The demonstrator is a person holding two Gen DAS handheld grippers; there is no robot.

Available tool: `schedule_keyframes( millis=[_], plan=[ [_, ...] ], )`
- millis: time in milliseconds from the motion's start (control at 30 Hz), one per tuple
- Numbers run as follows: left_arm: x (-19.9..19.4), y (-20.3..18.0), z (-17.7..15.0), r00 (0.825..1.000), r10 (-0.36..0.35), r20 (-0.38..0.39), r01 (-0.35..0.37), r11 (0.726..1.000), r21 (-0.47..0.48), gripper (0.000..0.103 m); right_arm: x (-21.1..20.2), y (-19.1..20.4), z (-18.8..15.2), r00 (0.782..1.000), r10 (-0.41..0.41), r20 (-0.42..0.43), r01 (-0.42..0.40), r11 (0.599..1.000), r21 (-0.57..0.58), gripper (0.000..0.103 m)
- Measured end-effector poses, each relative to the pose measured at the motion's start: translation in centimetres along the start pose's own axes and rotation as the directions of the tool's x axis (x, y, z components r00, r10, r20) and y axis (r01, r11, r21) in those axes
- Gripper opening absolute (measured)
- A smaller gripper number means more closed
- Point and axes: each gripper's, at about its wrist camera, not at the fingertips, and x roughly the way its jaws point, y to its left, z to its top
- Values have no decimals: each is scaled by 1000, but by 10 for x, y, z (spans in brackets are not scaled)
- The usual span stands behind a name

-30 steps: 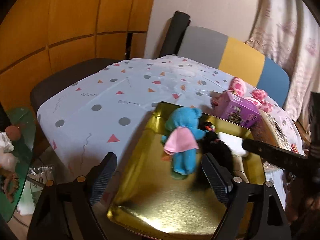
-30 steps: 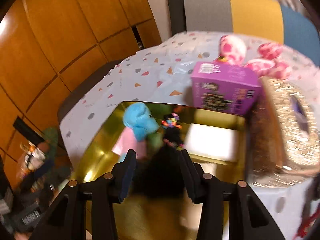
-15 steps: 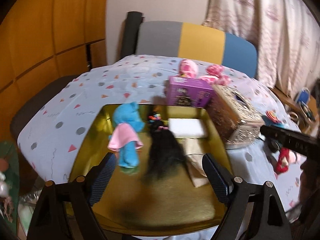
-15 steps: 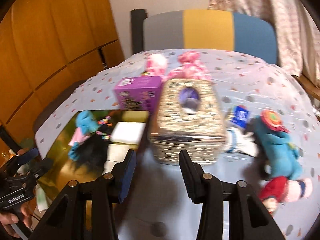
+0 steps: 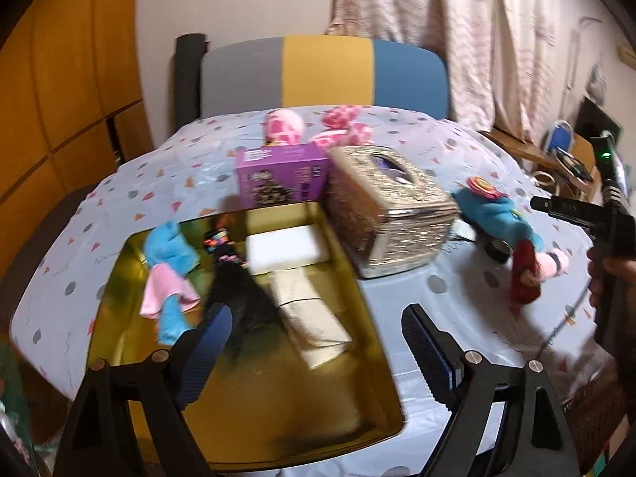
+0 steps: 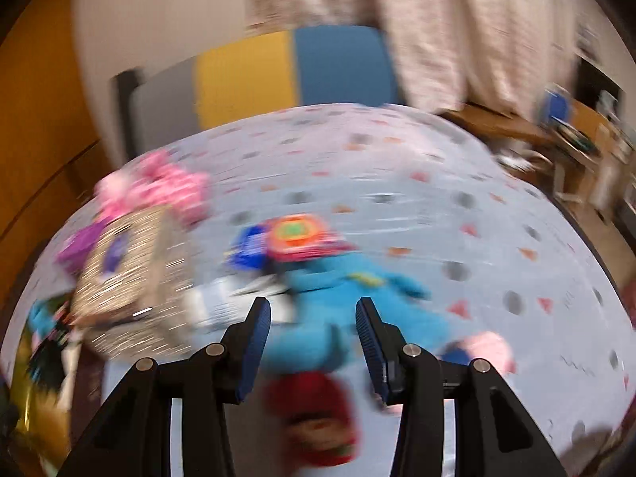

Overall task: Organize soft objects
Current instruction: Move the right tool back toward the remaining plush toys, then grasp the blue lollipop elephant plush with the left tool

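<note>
Right wrist: blue plush toy beyond parted jaws.

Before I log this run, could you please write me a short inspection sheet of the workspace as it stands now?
Surface: table under a pale spotted cloth, with a gold tray at the near edge.
Job's things: small blue plush in a pink cape and a black hairy toy lie in the tray; a larger blue plush, a red toy and pink spotted plush lie on the cloth.
Clutter: purple box, glittery tissue box, white and beige pads in the tray.
Grippers: left gripper open and empty over the tray; right gripper open and empty, above the larger blue plush.
Cables: a thin cable near the right handle.
Surroundings: striped chair back, curtain, wooden panelling.
</note>
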Motion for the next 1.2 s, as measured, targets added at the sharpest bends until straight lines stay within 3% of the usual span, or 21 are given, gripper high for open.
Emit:
schedule_keyframes(
  millis=[67,167,600,733,900,1000,1200],
  plan=[
    [2,-12,3,1000,-20,-1,20,999,34,88,7,-27,-2,999,-41,-13,43,994,102,45],
    [6,-30,8,999,-47,-2,47,996,78,88,13,-58,-1,999,12,-43,0,963,271,45],
    [35,-122,11,974,-206,-93,223,941,255,87,16,-81,-5,994,93,-57,-62,913,403,45],
    [49,-135,4,956,-241,-164,275,933,231,80,13,-92,-6,992,117,-36,-87,885,458,45],
    [57,-146,24,935,-300,-187,333,926,180,76,4,-128,-14,992,119,29,-112,785,610,45],
    [62,-158,39,916,-349,-196,379,913,149,76,2,-139,-18,992,119,43,-118,745,657,45],
    [92,-194,79,878,-417,-234,445,892,82,78,5,-136,-16,987,158,36,-143,748,648,45]
  ],
)
